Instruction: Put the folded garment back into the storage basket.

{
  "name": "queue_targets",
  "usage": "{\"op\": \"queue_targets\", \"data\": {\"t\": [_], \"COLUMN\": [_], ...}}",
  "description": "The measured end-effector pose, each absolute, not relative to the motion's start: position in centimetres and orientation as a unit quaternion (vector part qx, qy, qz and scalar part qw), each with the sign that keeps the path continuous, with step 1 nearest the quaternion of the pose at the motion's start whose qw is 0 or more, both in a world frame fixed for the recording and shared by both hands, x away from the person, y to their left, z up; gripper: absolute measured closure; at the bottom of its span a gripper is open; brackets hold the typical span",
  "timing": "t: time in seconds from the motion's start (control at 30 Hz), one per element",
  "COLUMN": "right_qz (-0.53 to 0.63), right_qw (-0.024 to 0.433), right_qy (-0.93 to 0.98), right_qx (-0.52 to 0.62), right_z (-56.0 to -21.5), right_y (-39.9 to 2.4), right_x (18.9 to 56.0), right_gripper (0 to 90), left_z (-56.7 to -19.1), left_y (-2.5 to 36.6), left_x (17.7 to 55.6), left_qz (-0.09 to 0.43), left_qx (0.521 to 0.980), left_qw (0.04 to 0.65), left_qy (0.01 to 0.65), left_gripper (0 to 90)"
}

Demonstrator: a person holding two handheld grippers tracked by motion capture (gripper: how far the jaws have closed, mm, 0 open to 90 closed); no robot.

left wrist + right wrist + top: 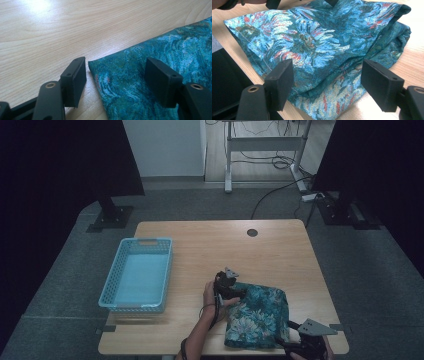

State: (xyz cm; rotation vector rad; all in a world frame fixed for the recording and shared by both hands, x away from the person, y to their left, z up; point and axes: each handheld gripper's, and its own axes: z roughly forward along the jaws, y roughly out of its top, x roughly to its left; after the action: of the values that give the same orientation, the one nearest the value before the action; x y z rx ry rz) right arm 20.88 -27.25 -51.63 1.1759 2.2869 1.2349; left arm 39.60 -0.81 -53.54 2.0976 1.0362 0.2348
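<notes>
The folded teal flowered cloth (257, 316) lies on the wooden surface (200, 250) near its front right corner. My left tongs (115, 80) stand open at the cloth's far left corner, one jaw over bare wood, the other over fabric. My right tongs (327, 85) gape wide above its near edge, gripping nothing. A blue basket (137, 275) sits well apart on the left.

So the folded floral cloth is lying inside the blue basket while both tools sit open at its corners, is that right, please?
Not quite: the floral cloth lies on the table, to the right of the blue basket, as the high view shows. The left tool and right tool are open at its corners.
</notes>
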Motion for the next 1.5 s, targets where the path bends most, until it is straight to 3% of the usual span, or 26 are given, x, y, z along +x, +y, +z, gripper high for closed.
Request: {"op": "queue_targets", "data": {"t": [0.53, 0.83, 1.13, 1.5], "right_qz": [0.425, 0.426, 0.434, 0.429], "right_qw": [0.146, 0.148, 0.157, 0.155], "right_qy": [0.794, 0.794, 0.79, 0.791], "right_qx": [0.41, 0.409, 0.403, 0.408], "right_z": [-51.7, -51.7, -51.5, -51.6], "right_y": [-27.3, -27.3, -27.3, -27.5], "right_x": [20.9, 20.8, 20.7, 20.8], "right_gripper": [27.1, 27.1, 27.1, 27.1], "left_z": [-53.9, -53.8, -53.9, -53.5], "left_y": [-1.4, -2.1, -2.4, -2.1], "left_x": [39.8, 39.2, 38.5, 38.3], "left_qz": [0.115, 0.134, 0.127, 0.1], "left_qx": [0.829, 0.845, 0.846, 0.84], "left_qw": [0.387, 0.375, 0.39, 0.406], "left_qy": [0.386, 0.358, 0.34, 0.345], "left_gripper": [32.1, 47.7, 72.7, 80.6]}}
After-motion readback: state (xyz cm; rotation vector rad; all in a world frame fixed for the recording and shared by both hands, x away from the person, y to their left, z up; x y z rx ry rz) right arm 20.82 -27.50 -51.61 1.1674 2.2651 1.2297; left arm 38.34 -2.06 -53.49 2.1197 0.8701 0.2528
